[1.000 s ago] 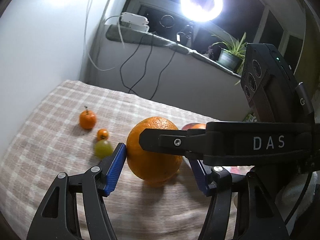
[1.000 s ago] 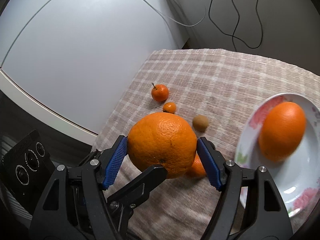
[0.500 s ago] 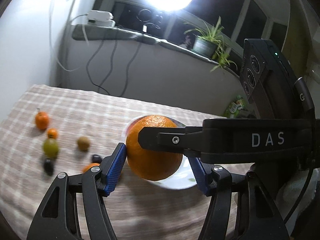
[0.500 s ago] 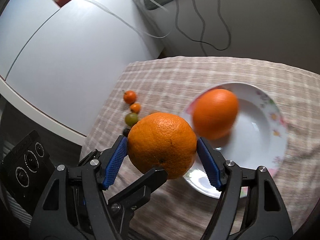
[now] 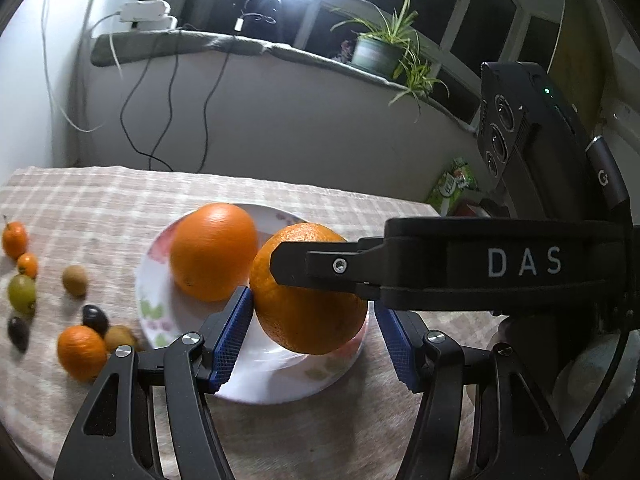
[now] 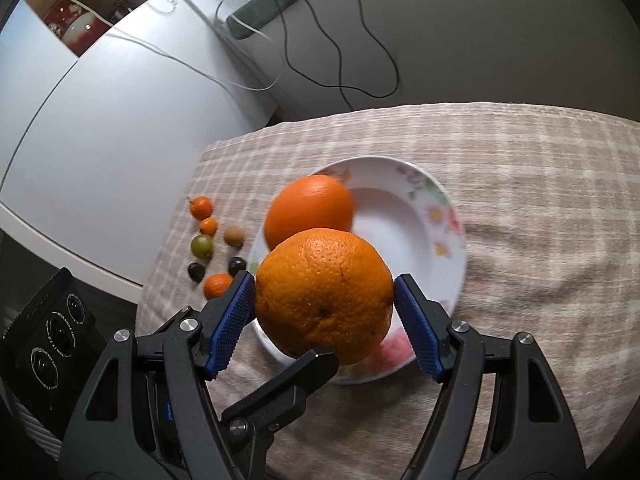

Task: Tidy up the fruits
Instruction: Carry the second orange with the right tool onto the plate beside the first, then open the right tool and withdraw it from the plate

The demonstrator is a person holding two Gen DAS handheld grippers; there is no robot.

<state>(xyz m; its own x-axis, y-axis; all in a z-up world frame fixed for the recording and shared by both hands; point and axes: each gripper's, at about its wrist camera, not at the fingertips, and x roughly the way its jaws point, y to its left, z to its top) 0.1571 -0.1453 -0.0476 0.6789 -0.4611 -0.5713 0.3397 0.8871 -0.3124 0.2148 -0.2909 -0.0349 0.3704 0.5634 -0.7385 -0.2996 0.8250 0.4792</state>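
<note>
The right gripper [image 6: 324,316] is clamping a large orange [image 6: 324,296] at frame centre, above the floral plate [image 6: 448,264], which is holding a second orange [image 6: 308,208]. The left gripper [image 5: 312,336] is also pressing this fruit, both pads contacting. Small fruits [image 6: 208,240] are lying centre-left.

Black gripper [image 6: 324,318], blue ribbed pads [image 6: 232,326], silver screws
</note>
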